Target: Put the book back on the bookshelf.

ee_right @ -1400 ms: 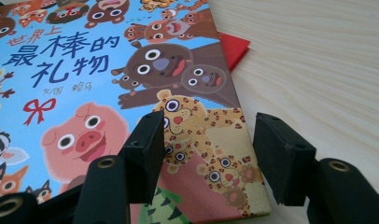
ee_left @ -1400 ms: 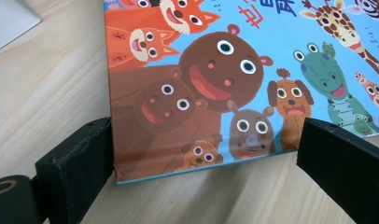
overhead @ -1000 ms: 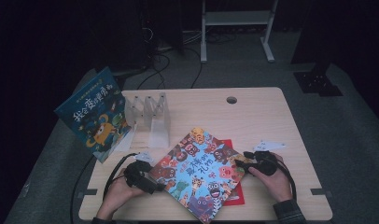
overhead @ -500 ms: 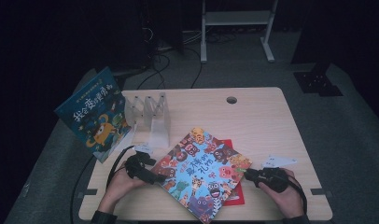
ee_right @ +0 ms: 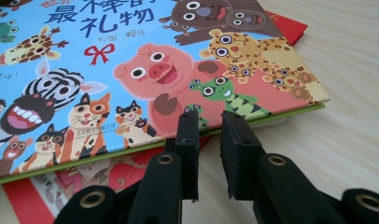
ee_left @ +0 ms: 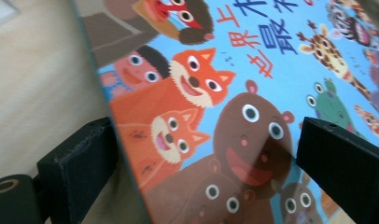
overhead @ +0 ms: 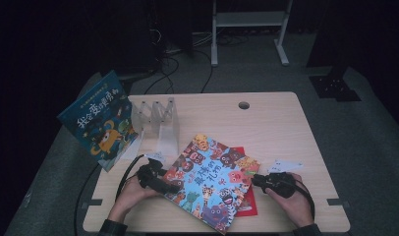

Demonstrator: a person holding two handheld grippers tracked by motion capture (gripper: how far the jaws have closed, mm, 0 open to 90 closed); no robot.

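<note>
Both claws at the top book's edges, working it off the red book beneath.

The animal-cover book lies askew on the table, on top of a red book, near the person's edge. Left claw is spread wide, one jaw under the book's left edge and one over the cover, not yet pressing in the left gripper view. Right claw, its jaws having just been closing, is nearly pressed together with nothing between them; the tips sit at the top book's lower right edge, touching or just short, cannot tell. A clear rack and a blue book stand farther left. Judgement: lift or slide step is starting; next, left must close on the edge and right wedge under the cover.
</note>
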